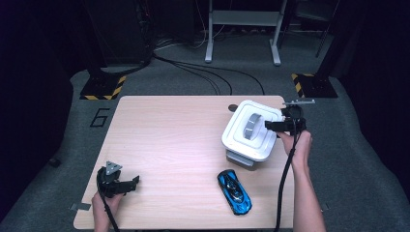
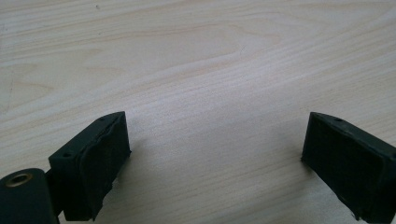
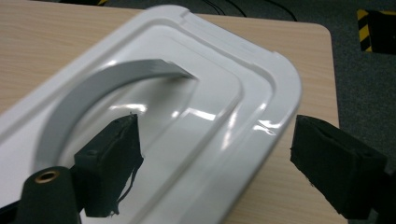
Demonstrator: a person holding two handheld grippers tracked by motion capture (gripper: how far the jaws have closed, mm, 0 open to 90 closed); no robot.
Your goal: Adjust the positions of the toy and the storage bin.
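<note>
A white box lid (image 1: 251, 129) with a grey arched handle (image 1: 251, 126) lies slightly askew on its white box (image 1: 240, 158) at the table's right side. My right gripper (image 1: 273, 125) is open at the lid's right edge. In the right gripper view one jaw stands over the glossy lid (image 3: 224, 107) near the handle (image 3: 93, 88) and the other outside the rim, so the right gripper (image 3: 217, 135) straddles that edge. A blue toy car (image 1: 234, 191) lies near the front edge. My left gripper (image 1: 133, 182) rests open at the front left, and the left gripper (image 2: 215, 135) has bare wood between its jaws.
The wooden table (image 1: 169, 140) stands on grey carpet. Black cables (image 1: 203, 72) run across the floor behind it. Yellow-and-black striped stand bases (image 1: 102, 88) (image 1: 312, 84) flank the far corners. A grey metal frame (image 1: 241, 29) stands at the back.
</note>
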